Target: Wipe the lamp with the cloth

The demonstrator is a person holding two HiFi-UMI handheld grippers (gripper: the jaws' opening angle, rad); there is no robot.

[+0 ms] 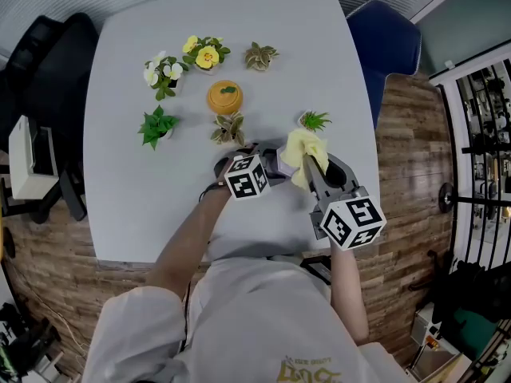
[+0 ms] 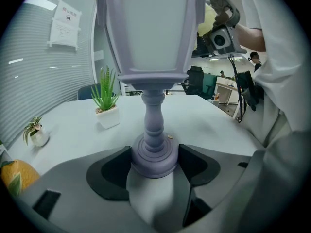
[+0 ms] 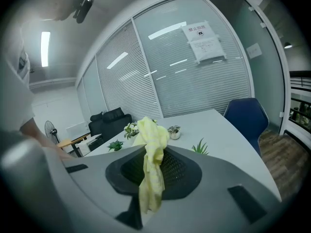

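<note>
At the desk's 9 o'clock edge stands a black chair. On the desk, a green leafy plant sits furthest left, with white flowers at 12 o'clock from it and yellow flowers at 1 o'clock. An orange pot stands mid-desk, with a small variegated plant just at its 6 o'clock.

The left gripper lies low on the desk, towards its 6 o'clock edge. Its jaws are partly closed, one dark pad on each side of the round base of the lamp, gripping it. The lamp is pale lavender and stands upright on the desk, with a turned stem and a lantern-shaped shade. A spiky plant in a white pot stands at 10 o'clock from the lamp's base in the left gripper view.

The right gripper is raised at 3 o'clock from the lamp. Its jaws are closed tight on the yellow cloth, which bunches above the jaw tips and hangs down between them. In the head view the cloth sits right beside the lamp's top; whether they touch I cannot tell. A blue chair stands at the desk's 2 o'clock corner.
</note>
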